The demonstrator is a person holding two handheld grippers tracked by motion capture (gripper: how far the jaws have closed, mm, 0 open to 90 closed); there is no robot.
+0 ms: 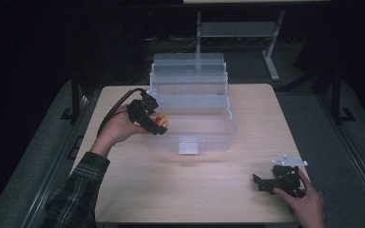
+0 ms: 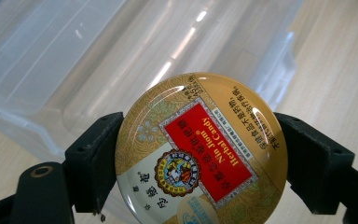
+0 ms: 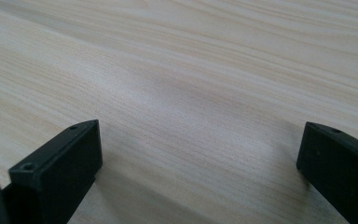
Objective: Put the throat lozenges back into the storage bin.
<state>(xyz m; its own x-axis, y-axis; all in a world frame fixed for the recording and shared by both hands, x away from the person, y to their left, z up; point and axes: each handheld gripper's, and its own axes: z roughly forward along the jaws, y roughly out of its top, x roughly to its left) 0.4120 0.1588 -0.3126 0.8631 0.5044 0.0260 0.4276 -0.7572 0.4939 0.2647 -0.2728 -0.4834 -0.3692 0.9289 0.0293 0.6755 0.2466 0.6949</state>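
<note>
Dark surroundings frame a pale wooden table (image 1: 195, 190); the left gripper (image 1: 148, 118) clamps a round candy tin (image 2: 200, 149) by its edges, both jaws pressed against its rim, label up, at left of centre in the high view, at the wall of a clear plastic bin (image 1: 204, 128), probably for dropping in; the right gripper (image 1: 278, 181), jaws wide apart and empty, rests at lower right, seemingly idle.
</note>
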